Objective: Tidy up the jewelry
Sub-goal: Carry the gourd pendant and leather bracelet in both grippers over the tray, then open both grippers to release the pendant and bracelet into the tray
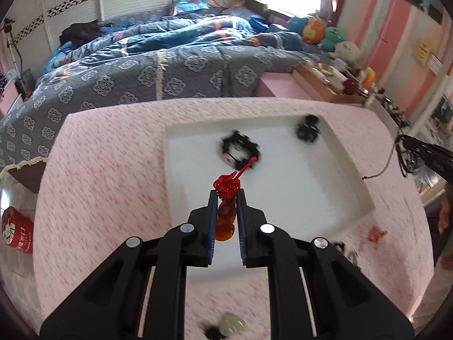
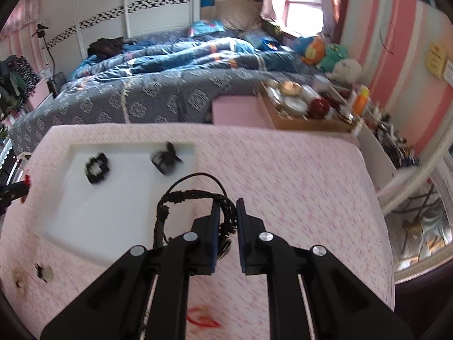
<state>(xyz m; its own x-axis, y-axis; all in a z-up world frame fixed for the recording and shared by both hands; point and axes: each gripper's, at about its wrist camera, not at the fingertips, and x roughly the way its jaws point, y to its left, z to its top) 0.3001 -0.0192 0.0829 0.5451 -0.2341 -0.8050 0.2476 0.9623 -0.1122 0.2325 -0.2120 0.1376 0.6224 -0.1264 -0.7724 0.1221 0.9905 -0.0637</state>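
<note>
My left gripper [image 1: 227, 196] is shut on an amber pendant [image 1: 225, 221] with a red knotted cord [image 1: 226, 186], held above the white tray [image 1: 349, 170]. Two black bracelets lie in the tray: one square-linked [image 1: 240, 149], one beaded [image 1: 308, 128]. My right gripper [image 2: 228, 206] is shut on a black cord necklace [image 2: 181, 198] whose loops hang out to the left, just right of the white tray [image 2: 68, 232]. The same black bracelets [image 2: 97, 168] [image 2: 165, 159] show there. The right gripper with its dangling cord enters the left wrist view at the right edge [image 1: 424, 153].
The tray sits on a pink-flecked cloth [image 1: 107, 175]. Loose pieces lie on the cloth: a pale stone pendant [image 1: 232, 324], a red item [image 2: 202, 318], small pendants [image 2: 45, 273]. A cardboard box of bottles [image 2: 305, 107] and a bed [image 2: 155, 85] stand behind.
</note>
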